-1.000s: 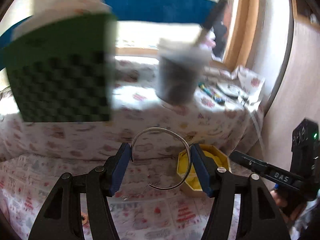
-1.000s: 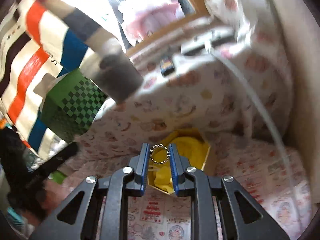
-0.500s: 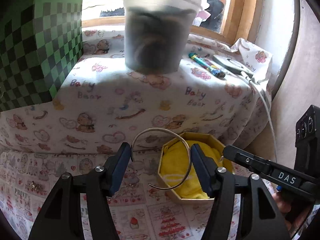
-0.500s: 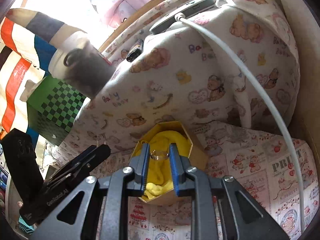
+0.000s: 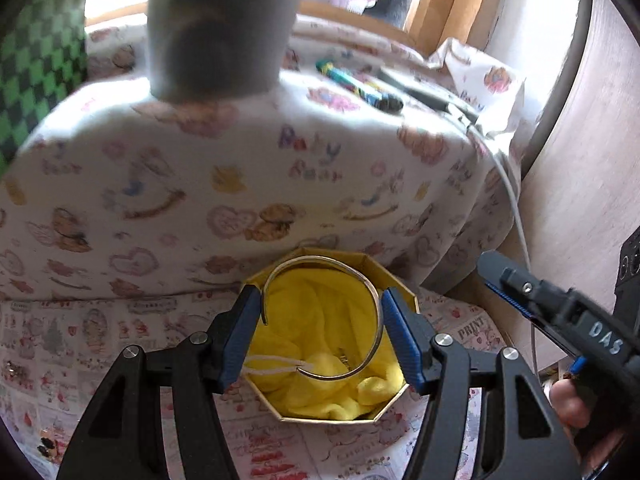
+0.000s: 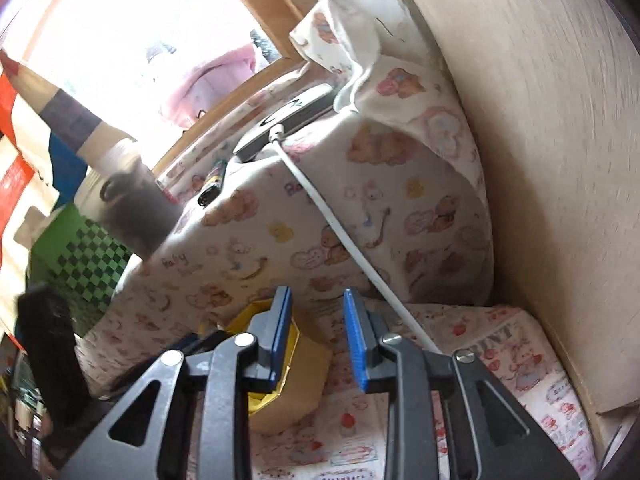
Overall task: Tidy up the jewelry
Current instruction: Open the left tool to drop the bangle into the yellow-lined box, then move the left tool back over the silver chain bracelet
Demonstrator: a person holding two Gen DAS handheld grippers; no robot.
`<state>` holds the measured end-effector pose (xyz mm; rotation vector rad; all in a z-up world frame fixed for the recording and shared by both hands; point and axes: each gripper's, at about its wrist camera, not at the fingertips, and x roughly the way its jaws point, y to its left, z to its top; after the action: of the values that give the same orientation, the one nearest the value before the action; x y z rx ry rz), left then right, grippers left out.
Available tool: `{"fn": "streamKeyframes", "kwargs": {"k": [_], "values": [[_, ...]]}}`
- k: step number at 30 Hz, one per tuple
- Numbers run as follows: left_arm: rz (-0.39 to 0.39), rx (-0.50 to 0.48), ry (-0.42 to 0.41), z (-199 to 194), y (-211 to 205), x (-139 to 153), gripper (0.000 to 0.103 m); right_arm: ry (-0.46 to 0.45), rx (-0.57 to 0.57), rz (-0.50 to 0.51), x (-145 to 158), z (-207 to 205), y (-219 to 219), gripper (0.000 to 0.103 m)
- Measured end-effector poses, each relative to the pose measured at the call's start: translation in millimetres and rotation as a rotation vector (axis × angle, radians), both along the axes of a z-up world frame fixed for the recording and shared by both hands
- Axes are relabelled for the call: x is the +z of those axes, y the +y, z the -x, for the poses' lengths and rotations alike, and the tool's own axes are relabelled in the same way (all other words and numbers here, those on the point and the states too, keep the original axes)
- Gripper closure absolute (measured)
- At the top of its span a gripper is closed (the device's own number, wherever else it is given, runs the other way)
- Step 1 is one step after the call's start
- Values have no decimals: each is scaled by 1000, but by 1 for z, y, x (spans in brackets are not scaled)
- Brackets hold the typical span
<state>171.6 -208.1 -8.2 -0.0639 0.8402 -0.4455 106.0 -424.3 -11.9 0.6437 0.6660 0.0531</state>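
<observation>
My left gripper (image 5: 322,312) is shut on a silver open bangle (image 5: 370,290) and holds it right over an octagonal gold box (image 5: 404,296) lined with yellow cloth (image 5: 320,320). A small ring-like piece (image 5: 343,360) lies in the cloth. My right gripper (image 6: 318,320) is open and empty, just right of the same box (image 6: 296,376). The right gripper also shows in the left wrist view (image 5: 560,312), at the right edge.
A raised ledge covered in bear-print cloth (image 5: 240,168) stands behind the box, with a grey tub (image 5: 216,24), a pen (image 5: 360,88) and a white cable (image 6: 340,236) on it. A green checkered box (image 5: 36,72) is at the left. A wooden wall (image 6: 540,140) is at the right.
My left gripper moved the bangle forward and over the yellow-lined box. My right gripper let go of the small ring, opened and shifted right of the box.
</observation>
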Motion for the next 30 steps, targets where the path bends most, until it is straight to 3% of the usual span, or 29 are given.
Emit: {"fn": "streamKeyframes", "kwargs": {"k": [3,5,7,13,23,25,27,30], "values": [[8,-2,4,-1,-3,-3,41,8,-10,17,-2,-1,-1,78],[3,-4,-23,4,-1,1,31,8,-2,21,-2,-2,3,77],[-3,-7,-68,15,9,9,22,1,10,29,0,-2,7,77],[-66,34,-248,54,32,47,13,-39,51,64,12,5,26,71],[-124,213,-482,118,100,98,7,-153,149,191,42,30,83,54],[-128,299,-501,131,119,100,4,-185,166,228,50,39,96,51],[-119,303,-525,143,134,99,1,-212,180,248,55,47,106,48],[-168,309,-561,158,148,94,1,-234,200,273,58,55,121,42]]}}
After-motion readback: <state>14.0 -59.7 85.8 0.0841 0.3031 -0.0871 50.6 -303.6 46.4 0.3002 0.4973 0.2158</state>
